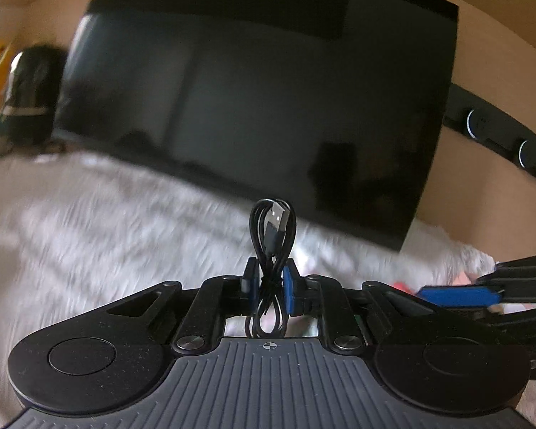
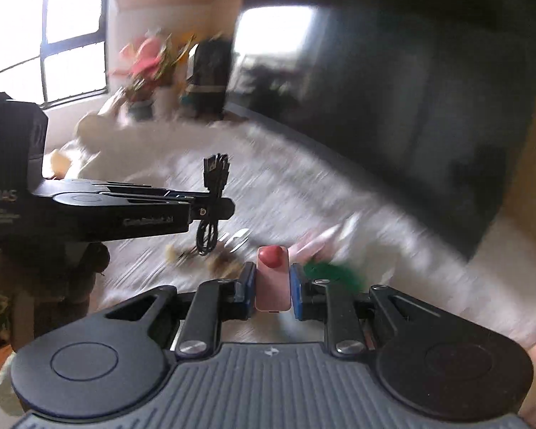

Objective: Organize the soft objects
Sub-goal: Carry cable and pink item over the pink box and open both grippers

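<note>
Black and thin, a bundled USB cable (image 1: 272, 246) stands upright between the blue pads of the left gripper (image 1: 271, 287), which is clamped on the bundle's tied waist; its long axis runs vertically, plug end above the fingertips, lower loops hanging behind them. Below lies a white shaggy fur rug (image 1: 100, 225), well clear of the cable. From the right wrist view the same left gripper (image 2: 211, 209) juts in from the left, with the cable (image 2: 211, 200) crossing it top to bottom. Further right, the right gripper (image 2: 272, 286) is closed on a small pink rectangular case with a red rounded blob on its far end (image 2: 272, 282), lengthwise along the fingers. A blurred green item (image 2: 330, 271), possibly cloth, sits just right of it.
</note>
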Motion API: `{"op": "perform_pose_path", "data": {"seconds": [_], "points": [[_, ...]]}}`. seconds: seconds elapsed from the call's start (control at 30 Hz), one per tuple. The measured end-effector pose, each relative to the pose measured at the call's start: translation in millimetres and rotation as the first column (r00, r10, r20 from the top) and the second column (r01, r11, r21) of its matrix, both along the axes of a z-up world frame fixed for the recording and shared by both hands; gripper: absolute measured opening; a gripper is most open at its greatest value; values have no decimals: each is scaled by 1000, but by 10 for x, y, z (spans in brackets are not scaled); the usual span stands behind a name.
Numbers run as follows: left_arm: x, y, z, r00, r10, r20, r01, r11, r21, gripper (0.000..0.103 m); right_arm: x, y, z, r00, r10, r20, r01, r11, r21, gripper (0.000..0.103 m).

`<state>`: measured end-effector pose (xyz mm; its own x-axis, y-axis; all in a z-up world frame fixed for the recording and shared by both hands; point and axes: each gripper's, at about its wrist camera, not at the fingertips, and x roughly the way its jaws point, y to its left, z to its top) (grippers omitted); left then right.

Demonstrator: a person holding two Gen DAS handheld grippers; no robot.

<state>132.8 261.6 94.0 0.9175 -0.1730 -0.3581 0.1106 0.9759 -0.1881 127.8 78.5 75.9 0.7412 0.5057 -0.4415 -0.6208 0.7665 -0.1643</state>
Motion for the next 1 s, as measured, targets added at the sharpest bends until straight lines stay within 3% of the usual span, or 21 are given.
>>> {"op": "perform_pose_path", "data": {"seconds": [0.17, 0.33, 0.47, 0.57, 0.67, 0.77, 0.9, 0.97, 1.0], "points": [[363, -385, 303, 999, -41, -19, 42, 996, 76, 16, 71, -451, 390, 989, -127, 72, 125, 991, 41, 20], [484, -921, 426, 991, -131, -20, 133, 982, 132, 16, 37, -1055, 569, 957, -263, 121, 256, 964, 70, 20], [572, -1435, 450, 972, -233, -30, 235, 963, 131, 17, -1, -1542, 609, 920, -363, 145, 354, 931, 84, 20], [597, -1839, 423, 944, -327, -54, 331, 937, 110, 17, -59, -1896, 585, 888, -429, 164, 422, 903, 76, 20], [661, -2241, 375, 886, -448, -124, 456, 889, 47, 17, -86, -2251, 547, 852, -503, 147, 494, 864, 99, 20], [726, -2686, 316, 808, -554, -200, 564, 826, -9, 17, -112, -2554, 472, 817, -561, 129, 550, 827, 113, 20], [867, -3248, 233, 733, -609, -302, 623, 780, -61, 17, -116, -2886, 312, 783, -618, 75, 606, 784, 132, 20], [1064, -3470, 89, 666, -606, -434, 609, 778, -152, 18, -80, -3028, 248, 765, -644, 15, 636, 758, 141, 20], [1179, -3550, -41, 616, -599, -511, 590, 781, -204, 19, -52, -3113, 198, 750, -661, -24, 657, 740, 145, 22]]}}
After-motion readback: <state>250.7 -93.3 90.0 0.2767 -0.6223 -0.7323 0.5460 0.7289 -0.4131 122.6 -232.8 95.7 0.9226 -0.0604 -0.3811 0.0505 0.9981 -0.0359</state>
